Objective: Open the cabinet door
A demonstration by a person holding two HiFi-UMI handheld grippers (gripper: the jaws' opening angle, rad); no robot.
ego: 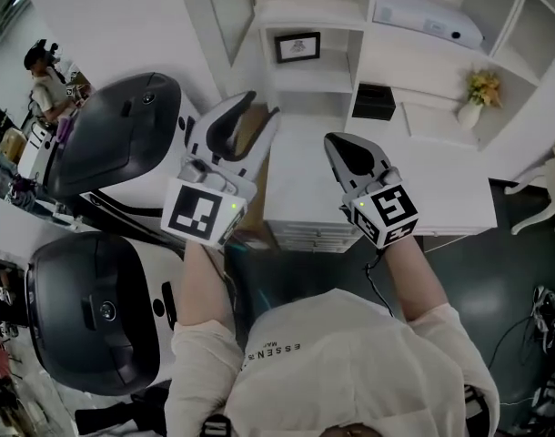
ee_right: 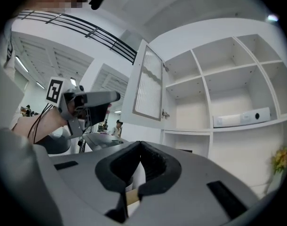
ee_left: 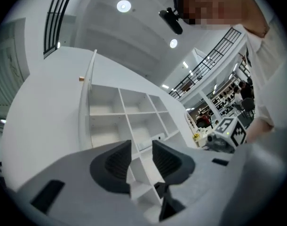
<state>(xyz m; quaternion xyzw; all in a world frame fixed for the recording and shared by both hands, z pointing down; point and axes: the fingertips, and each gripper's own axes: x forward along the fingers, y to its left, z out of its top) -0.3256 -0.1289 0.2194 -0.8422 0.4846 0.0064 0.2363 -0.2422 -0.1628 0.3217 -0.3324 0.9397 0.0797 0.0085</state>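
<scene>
The white cabinet door (ego: 227, 9) stands swung open at the top of the shelf unit; in the right gripper view the cabinet door (ee_right: 148, 84) shows its ribbed panel and a latch on its edge. My left gripper (ego: 262, 106) is open and empty, below the door and apart from it. In its own view the left gripper (ee_left: 141, 155) points at the open shelves, with the door (ee_left: 87, 95) seen edge-on. My right gripper (ego: 334, 144) is shut on nothing, beside the left one. The right gripper (ee_right: 140, 146) shows its pads meeting.
The white shelf unit (ego: 387, 57) holds a framed picture (ego: 297, 46), a black box (ego: 373, 101), a long white device (ego: 428, 18) and a vase of flowers (ego: 478, 94). White drawers (ego: 300, 235) sit below. Two dark pod-shaped chairs (ego: 123, 135) stand at the left.
</scene>
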